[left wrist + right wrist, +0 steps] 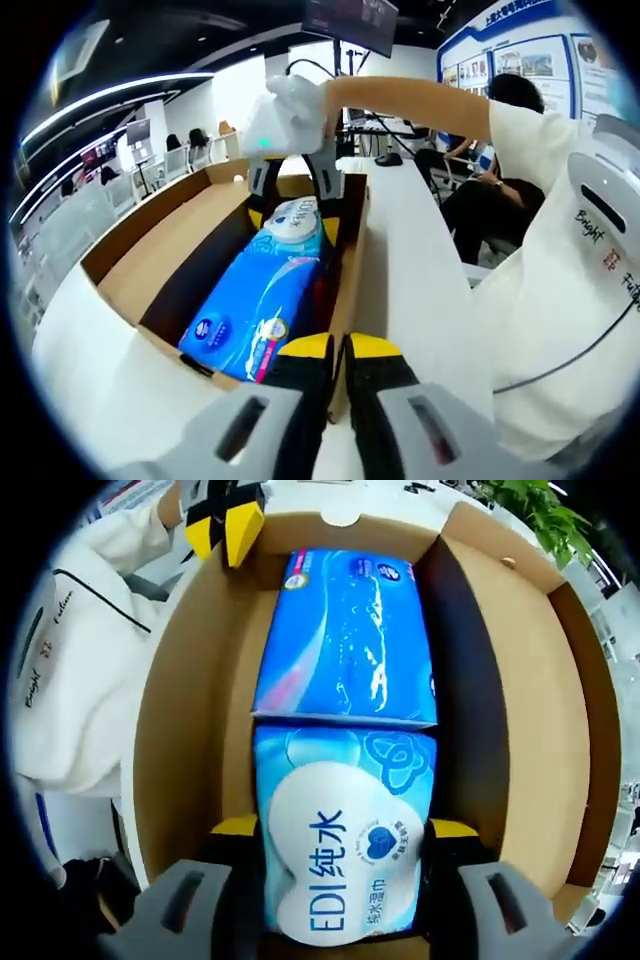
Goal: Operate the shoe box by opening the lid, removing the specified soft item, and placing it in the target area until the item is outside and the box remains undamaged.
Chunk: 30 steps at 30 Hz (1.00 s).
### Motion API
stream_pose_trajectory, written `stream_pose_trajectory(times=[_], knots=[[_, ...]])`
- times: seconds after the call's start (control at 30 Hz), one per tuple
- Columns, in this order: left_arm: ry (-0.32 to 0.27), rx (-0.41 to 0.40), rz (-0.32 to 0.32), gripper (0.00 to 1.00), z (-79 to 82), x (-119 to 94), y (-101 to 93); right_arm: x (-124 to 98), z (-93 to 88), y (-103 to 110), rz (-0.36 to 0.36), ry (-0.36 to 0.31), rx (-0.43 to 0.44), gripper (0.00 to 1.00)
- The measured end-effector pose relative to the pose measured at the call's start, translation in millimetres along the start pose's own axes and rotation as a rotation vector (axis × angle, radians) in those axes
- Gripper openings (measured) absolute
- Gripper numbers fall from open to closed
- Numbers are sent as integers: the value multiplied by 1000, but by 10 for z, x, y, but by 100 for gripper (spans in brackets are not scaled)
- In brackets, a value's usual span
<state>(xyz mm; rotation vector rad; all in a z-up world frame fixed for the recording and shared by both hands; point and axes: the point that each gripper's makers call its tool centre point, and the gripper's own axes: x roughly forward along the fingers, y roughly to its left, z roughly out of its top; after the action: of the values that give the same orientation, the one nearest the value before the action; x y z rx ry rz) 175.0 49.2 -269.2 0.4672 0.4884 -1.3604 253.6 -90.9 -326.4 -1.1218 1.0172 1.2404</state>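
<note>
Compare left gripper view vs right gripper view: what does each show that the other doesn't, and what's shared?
Left gripper view: its own tongs shut at the box's near wall, the white tabletop, an office behind.

Right gripper view: its own tongs straddling the wipes pack, whose heart label is readable; a green plant.

Shared: the open cardboard box, the blue tissue pack beside the wipes pack, the person's white sleeve.

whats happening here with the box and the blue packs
A person works an open cardboard shoe box with two handheld grippers. The right gripper straddles the wet wipes pack inside the box, jaws on either side of it. A blue tissue pack lies beside it. The left gripper sits shut at the box's near edge.
</note>
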Motion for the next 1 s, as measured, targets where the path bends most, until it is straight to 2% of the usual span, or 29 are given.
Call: stream_pose_trajectory(times=[0.13, 0.23, 0.43, 0.57, 0.67, 0.7, 0.87, 0.97, 1.0], knots=[[3, -5, 2, 5, 2, 2, 0, 20, -10, -18, 1, 11, 6, 66], [27, -46, 7, 5, 3, 9, 16, 52, -12, 38, 6, 18, 5, 68], [6, -21, 15, 5, -1, -1, 10, 137, -7, 132, 32, 1, 26, 70], [5, -3, 31, 6, 4, 10, 1, 163, -14, 114, 33, 64, 30, 72], [38, 16, 47, 7, -7, 23, 10, 171, -29, 109, 42, 72, 34, 72], [71, 68, 47, 7, -32, 26, 12, 178, -30, 119, 39, 76, 33, 72], [92, 17, 11, 5, -31, 25, 21, 186, -34, 96, 32, 60, 35, 73], [108, 2, 11, 5, -34, 35, 13, 202, -32, 102, 40, 88, 52, 73], [112, 2, 15, 5, -38, 38, 12, 198, -48, 113, 33, 124, 66, 73]])
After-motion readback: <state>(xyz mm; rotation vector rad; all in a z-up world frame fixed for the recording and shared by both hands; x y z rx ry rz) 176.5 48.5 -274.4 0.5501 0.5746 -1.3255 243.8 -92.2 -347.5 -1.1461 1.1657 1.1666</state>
